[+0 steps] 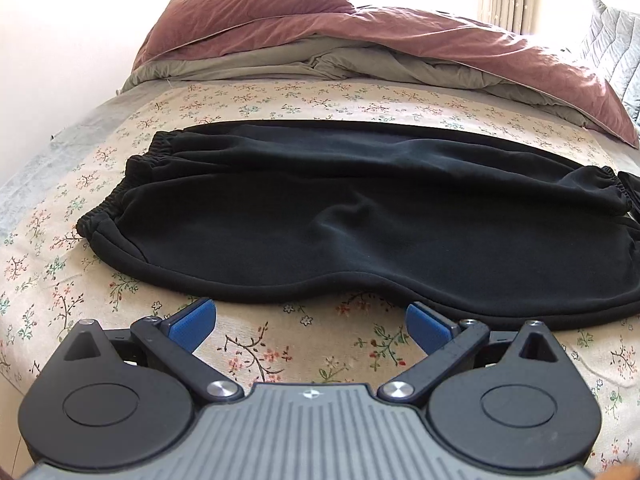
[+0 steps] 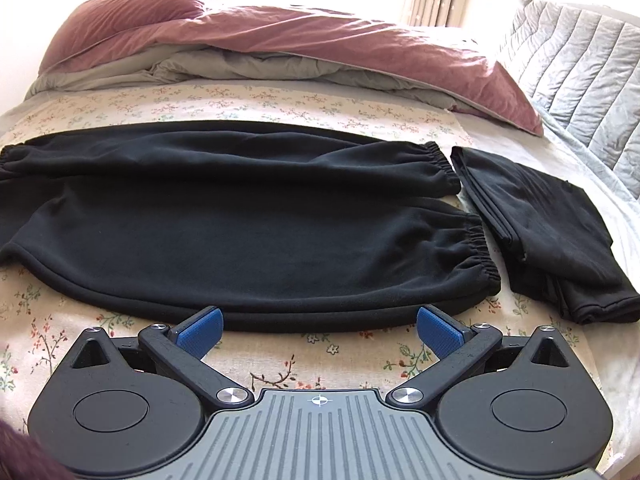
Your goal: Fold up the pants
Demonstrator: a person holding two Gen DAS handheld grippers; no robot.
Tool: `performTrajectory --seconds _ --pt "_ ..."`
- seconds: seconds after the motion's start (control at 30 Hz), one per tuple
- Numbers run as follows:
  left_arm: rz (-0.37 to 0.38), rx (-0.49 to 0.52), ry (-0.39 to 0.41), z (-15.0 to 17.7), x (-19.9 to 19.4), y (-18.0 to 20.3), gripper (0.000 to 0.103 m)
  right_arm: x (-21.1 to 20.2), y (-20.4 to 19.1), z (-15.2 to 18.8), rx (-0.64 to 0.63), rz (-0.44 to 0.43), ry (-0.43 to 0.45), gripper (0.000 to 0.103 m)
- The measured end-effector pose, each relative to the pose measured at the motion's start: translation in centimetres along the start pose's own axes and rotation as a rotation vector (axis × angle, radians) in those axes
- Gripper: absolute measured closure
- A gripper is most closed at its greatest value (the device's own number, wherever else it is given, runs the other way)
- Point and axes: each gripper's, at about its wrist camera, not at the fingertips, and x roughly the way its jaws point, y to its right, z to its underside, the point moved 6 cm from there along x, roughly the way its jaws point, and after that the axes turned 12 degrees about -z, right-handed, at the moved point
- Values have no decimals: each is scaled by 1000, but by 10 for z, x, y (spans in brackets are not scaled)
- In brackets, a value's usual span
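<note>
Lying lengthwise across the floral bedsheet [image 1: 280, 344], the black sweatpants [image 1: 340, 216] sit just beyond the left gripper [image 1: 310, 324] and right gripper [image 2: 320, 328], both spread wide and empty, with folded black pants [image 2: 552, 232] to the right.

Floral sheet [image 1: 280, 352]; rumpled pink duvet [image 1: 360, 36]; grey quilted cushion [image 2: 576, 64].

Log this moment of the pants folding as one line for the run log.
left gripper: open, empty | right gripper: open, empty | black pants: folded lengthwise on floral sheet | folded black garment: beside cuffs
</note>
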Motion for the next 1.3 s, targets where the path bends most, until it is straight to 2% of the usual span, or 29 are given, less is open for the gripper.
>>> performTrajectory --seconds 0.17,0.27,0.4,0.63,0.8,0.9,0.93,1.0,1.13,1.17,1.2,1.23,1.27,1.3 --pt "-14 -6 -48 -12 34 -20 0 15 30 -11 101 -44 -38 0" --pt "-23 -81 -84 -8 58 -38 0 26 49 -10 154 -56 -39 0" --pt "21 -198 -139 -1 80 -58 0 43 71 -3 235 -67 -67 1" --pt "61 -307 -103 1 101 -83 0 71 103 13 362 -50 -99 3" --pt "138 -496 -99 2 112 -111 12 74 111 12 376 -59 -29 4" --pt "166 -609 -82 3 113 -126 22 74 117 10 380 -45 8 11" --pt "168 -637 -81 4 114 -130 24 74 119 9 381 -36 20 15" --pt "164 -689 -76 7 114 -138 35 75 121 7 370 -12 26 20" --pt "133 -716 -47 7 119 -145 49 77 126 3 363 22 44 27" --pt "119 -712 -39 8 118 -147 59 78 127 1 362 31 51 32" --pt "94 -704 -41 7 120 -148 76 79 128 0 358 42 56 36" --pt "75 -693 -47 7 120 -149 83 80 129 -1 345 58 65 53" --pt "67 -690 -48 7 119 -149 86 81 129 -4 327 67 78 86" --pt "59 -690 -48 6 119 -151 87 80 130 -5 302 86 86 92"
